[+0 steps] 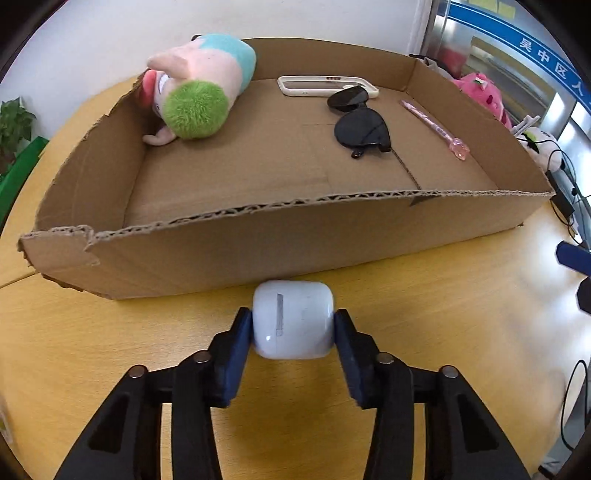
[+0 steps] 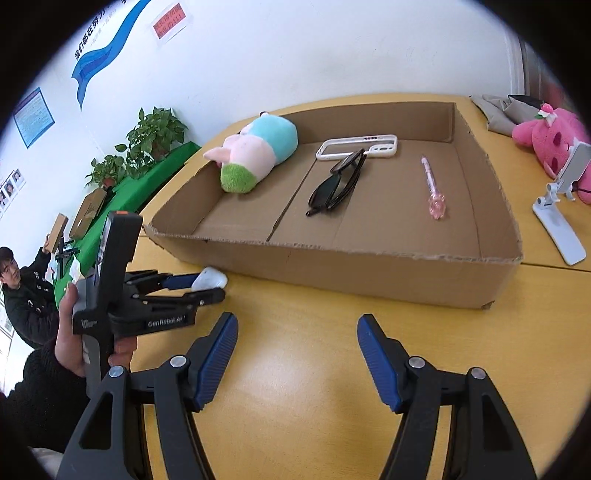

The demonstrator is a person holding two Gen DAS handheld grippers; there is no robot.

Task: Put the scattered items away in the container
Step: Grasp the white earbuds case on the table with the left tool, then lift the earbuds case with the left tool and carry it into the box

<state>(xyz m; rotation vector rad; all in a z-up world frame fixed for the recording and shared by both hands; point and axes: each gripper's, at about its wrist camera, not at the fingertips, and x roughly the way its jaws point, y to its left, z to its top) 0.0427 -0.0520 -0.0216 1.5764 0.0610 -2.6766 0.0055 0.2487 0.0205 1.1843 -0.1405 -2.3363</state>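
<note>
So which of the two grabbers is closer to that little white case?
Left. The left gripper is shut on the white case, one pad pressing each side, just before the cardboard box. The right gripper hangs open over bare table, off to the case's right.

White wall point(image 2: 295, 55) behind, with a blue wave banner point(image 2: 107, 44), a red notice point(image 2: 169, 20) and a blue-framed poster point(image 2: 34, 116). Further left, small portrait photos point(image 2: 9, 188) near the edge. Below, 2 potted plants point(image 2: 147, 140) on a green-covered bench point(image 2: 122, 206), beside brown boxes point(image 2: 88, 212). Light wood table point(image 2: 314, 350) in front, glossy, with a seam point(image 2: 554, 266) on the right. On its far right corner, a pink plush point(image 2: 550, 144), a white phone stand point(image 2: 561, 221) and grey cloth point(image 2: 495, 110). At left, a seated onlooker in black point(image 2: 22, 291). In the left wrist view, glass panels point(image 1: 517, 66) with a blue strip of Chinese characters, and dark cables point(image 1: 569, 199) off the table's right edge.
</note>
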